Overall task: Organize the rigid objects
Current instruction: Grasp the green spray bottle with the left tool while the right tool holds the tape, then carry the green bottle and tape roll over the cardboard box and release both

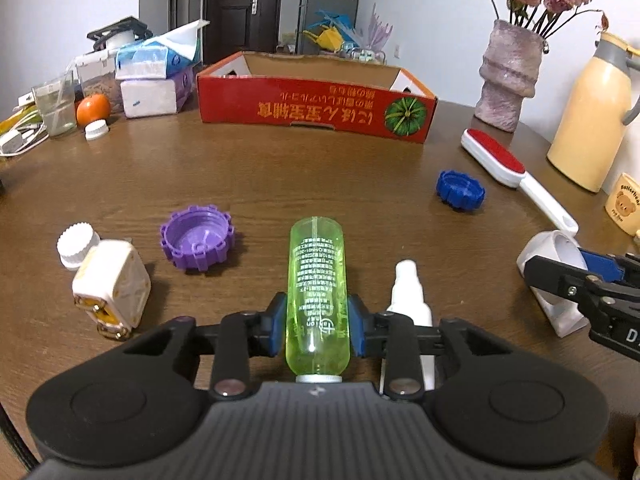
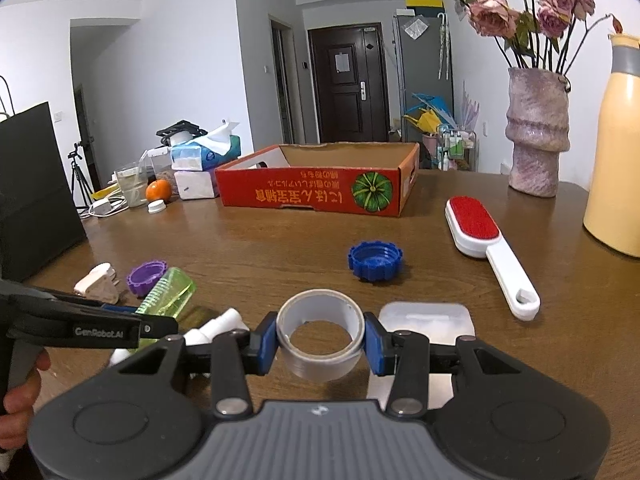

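The wooden table (image 1: 280, 168) carries every item. At its far side stands the red cardboard box (image 1: 316, 110), open at the top, with printed text and a green pumpkin picture on its front wall. Right of the box lie a lint brush (image 1: 504, 166) with a red pad and white handle, and a blue ribbed cap (image 1: 460, 190). On the near left are a purple ribbed cap (image 1: 197, 238), open side up, and a white bottle (image 1: 106, 280) lying on its side.

The left gripper (image 1: 318, 328) is clamped on a translucent green bottle (image 1: 316, 280), blue pads pressing both sides; the bottle points away toward the box. A white spray bottle (image 1: 410, 292) lies just beside it.

The right gripper (image 2: 320, 340) is clamped on a roll of clear tape (image 2: 320, 338), its opening facing up. A white plastic container (image 2: 424, 318) sits just beyond the right pad.
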{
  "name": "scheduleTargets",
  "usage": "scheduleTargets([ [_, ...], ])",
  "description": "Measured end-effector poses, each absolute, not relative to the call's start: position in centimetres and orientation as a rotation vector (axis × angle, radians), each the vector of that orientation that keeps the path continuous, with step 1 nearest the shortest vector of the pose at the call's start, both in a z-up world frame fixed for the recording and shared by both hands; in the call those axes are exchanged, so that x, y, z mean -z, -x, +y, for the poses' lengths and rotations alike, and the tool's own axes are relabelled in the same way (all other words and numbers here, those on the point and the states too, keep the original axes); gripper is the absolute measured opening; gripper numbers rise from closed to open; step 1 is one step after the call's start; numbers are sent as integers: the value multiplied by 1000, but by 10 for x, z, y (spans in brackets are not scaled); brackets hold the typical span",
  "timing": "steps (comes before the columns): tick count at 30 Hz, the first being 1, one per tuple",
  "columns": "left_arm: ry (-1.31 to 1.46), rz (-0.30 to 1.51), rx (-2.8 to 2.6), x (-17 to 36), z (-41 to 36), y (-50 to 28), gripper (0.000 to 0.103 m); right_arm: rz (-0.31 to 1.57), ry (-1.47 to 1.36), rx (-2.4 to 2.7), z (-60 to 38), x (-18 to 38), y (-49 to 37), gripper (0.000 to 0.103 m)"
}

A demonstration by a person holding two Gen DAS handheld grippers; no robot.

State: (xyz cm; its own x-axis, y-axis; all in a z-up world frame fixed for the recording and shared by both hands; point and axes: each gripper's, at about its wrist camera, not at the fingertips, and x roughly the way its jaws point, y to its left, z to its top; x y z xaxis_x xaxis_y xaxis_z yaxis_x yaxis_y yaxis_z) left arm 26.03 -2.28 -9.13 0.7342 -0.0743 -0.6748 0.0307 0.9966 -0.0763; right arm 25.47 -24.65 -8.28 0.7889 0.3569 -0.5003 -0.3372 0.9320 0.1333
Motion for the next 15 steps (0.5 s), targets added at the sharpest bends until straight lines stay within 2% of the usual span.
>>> scheduleTargets([
  [15,60,634,76,48,-12,-254,32,498,0,-374,-227,55,-262,43],
])
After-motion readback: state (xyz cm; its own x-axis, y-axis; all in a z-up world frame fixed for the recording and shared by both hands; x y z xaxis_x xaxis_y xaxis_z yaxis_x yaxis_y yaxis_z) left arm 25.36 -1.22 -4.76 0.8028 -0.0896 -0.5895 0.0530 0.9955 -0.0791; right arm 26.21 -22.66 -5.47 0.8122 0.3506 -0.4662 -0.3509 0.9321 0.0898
